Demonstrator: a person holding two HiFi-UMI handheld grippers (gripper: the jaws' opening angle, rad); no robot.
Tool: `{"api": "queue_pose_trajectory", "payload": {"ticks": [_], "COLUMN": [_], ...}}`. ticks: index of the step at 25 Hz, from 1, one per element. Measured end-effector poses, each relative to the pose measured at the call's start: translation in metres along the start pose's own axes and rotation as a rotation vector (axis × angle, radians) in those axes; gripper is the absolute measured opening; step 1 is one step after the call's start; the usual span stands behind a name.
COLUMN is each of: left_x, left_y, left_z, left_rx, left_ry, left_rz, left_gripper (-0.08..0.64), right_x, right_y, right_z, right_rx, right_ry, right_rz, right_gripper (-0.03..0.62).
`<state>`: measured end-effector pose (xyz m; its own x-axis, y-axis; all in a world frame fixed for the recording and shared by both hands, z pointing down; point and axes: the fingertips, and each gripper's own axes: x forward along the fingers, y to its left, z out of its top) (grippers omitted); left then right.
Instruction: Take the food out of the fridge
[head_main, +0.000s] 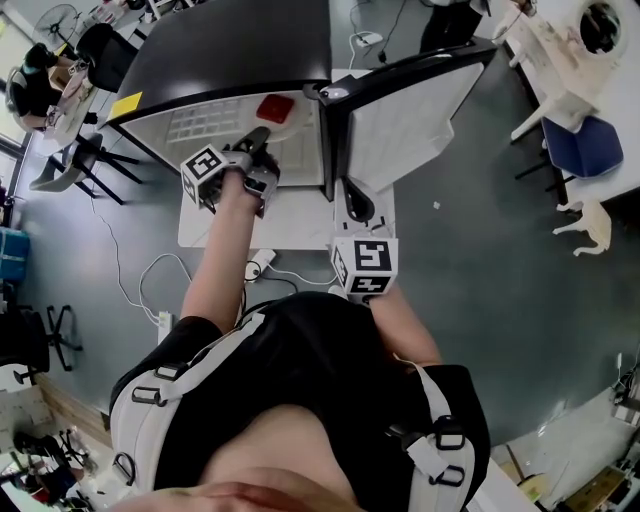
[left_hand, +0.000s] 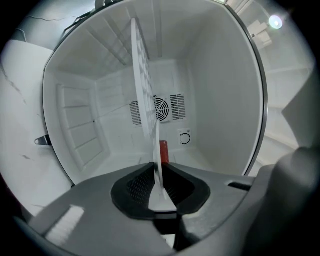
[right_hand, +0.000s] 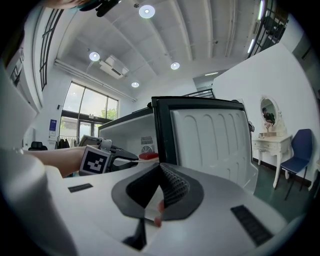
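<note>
Person's torso (head_main: 300, 400) nearest, both arms out to the open fridge (head_main: 230, 50). Right gripper (head_main: 354, 205) hangs by the near edge of the door (head_main: 410, 110), jaws together, nothing held. Left gripper (head_main: 260, 137), rolled on its side at the fridge mouth, looks pinched on the front edge of the white shelf (left_hand: 141, 75).

Food (head_main: 275, 107): a red flat pack on that shelf, far right, just beyond the left jaws. It lies flat. Long axis seems left-right, but it is nearly square from above, so unsure.

Advice: release the shelf, spread jaws wide, enter above it, close across the pack's short span, then draw straight out, clear of the door.
</note>
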<state>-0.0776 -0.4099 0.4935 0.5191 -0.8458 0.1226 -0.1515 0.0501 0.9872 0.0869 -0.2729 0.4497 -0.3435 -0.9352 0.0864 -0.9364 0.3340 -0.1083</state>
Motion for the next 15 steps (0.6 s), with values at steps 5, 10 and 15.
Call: {"api": "queue_pose_trajectory", "payload": {"ticks": [5,10,15], "left_x": [-0.011,-0.026,-0.041], "left_y": [0.002,0.008,0.018], "left_z": [-0.004,-0.005,-0.015], "left_rx": [-0.025,-0.046,-0.037], "left_ry": [0.010,0.008,0.006], "left_rz": [-0.024,-0.029,-0.020], "left_gripper": [0.046,0.032,0.020], "right_x": [0.003,0.009,0.013], "right_y": [0.010,0.024,0.032], "right_z": [-0.003,-0.005,-0.010], "right_rx": [-0.004,-0.009,-0.005], "right_ry": [0.002,0.004,0.011], "right_rz": [0.026,0.061,0.096], "right_gripper": [0.008,0.008,0.008]}}
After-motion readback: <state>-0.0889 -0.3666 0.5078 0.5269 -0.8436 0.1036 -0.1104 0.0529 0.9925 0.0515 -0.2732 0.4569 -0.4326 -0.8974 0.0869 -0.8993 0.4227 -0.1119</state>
